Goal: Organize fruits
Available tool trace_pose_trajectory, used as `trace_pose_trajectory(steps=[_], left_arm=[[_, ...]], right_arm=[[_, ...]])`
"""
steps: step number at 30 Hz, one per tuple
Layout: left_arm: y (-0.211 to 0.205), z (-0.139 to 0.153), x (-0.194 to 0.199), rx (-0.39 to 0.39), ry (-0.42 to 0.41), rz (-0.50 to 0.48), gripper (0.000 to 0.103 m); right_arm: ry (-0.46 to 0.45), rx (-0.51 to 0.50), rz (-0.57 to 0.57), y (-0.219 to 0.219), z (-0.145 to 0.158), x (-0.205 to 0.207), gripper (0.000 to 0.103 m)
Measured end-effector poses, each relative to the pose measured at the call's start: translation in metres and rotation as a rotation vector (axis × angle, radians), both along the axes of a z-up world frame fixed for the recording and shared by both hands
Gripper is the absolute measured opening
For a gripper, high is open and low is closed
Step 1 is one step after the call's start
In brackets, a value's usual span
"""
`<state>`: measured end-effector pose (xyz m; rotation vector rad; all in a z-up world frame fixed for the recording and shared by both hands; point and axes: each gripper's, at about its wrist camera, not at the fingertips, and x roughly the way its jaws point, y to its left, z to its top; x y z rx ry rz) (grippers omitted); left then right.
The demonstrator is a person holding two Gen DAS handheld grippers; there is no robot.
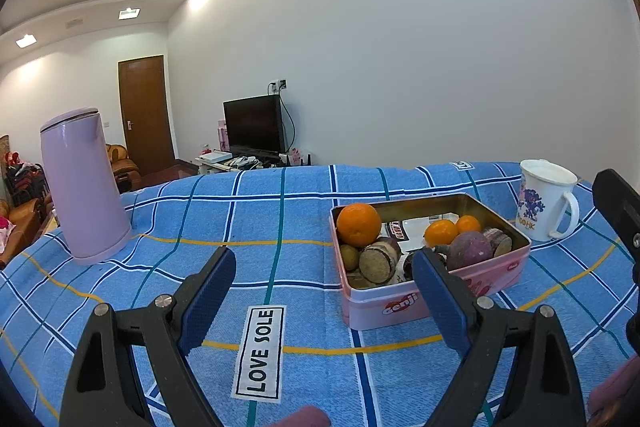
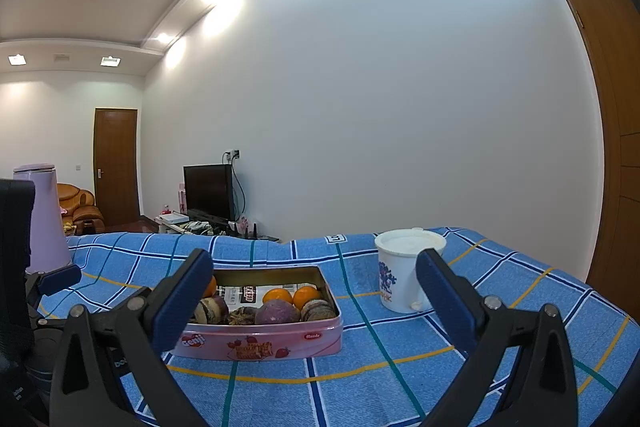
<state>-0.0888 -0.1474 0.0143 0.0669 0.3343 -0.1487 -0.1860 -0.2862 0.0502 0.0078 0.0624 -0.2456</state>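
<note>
A pink rectangular tin (image 1: 400, 307) (image 2: 280, 341) stands on the blue checked cloth. It holds a large orange (image 1: 358, 224), two small oranges (image 1: 441, 233) (image 2: 277, 295), a purple sweet potato (image 1: 472, 248) (image 2: 277, 311), cut brown root pieces (image 1: 378, 262) and a small green fruit (image 1: 349, 256). My left gripper (image 1: 324, 267) is open and empty, just in front of the tin's near left corner. My right gripper (image 2: 314, 271) is open and empty, above the cloth in front of the tin.
A lilac electric kettle (image 1: 82, 183) (image 2: 42, 219) stands at the left of the table. A white printed mug (image 1: 546, 201) (image 2: 404, 271) stands right of the tin. The table's far edge lies behind them, with a TV (image 1: 254, 123) beyond.
</note>
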Motion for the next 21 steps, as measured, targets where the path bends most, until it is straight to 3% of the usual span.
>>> trace_pose_trajectory(steps=[21], left_arm=[[-0.0035,0.0004,-0.0013,-0.008,0.002,-0.036,0.091]], right_arm=[[0.009,0.003,0.002,0.0000,0.0005,0.0018,0.103]])
